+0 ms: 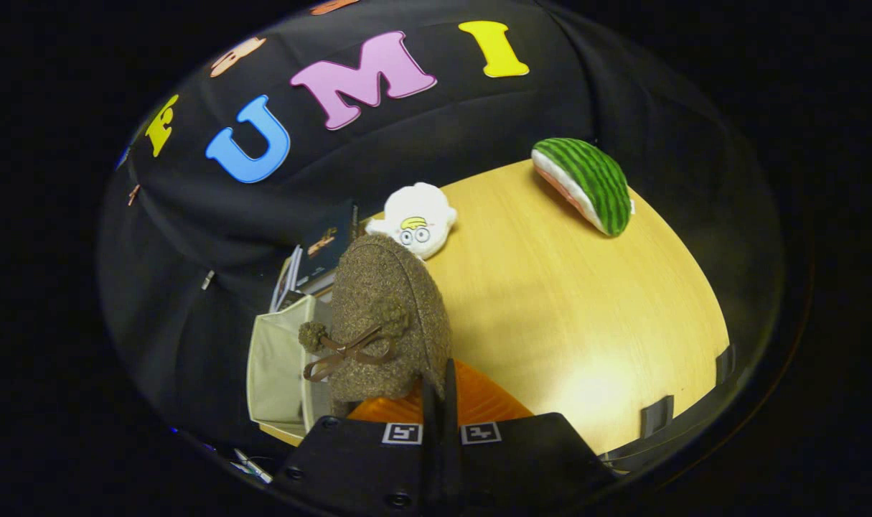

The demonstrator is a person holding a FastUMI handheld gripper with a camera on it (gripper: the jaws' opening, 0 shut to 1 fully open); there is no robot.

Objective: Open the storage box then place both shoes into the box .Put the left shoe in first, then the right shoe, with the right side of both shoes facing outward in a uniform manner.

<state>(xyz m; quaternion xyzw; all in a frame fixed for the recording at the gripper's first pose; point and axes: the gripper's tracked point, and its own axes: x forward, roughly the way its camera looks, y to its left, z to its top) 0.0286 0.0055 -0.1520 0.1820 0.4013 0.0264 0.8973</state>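
Fingers (439,391) pinching brown shoe (385,323)

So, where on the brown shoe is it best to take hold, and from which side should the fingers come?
At the thin rim of the opening, where the orange lining meets the fuzzy upper, coming from the open side. The brown shoe has a round, bulky toe; the rim is a thin wall two fingers can pinch. The hand-held gripper looks shut on it there.
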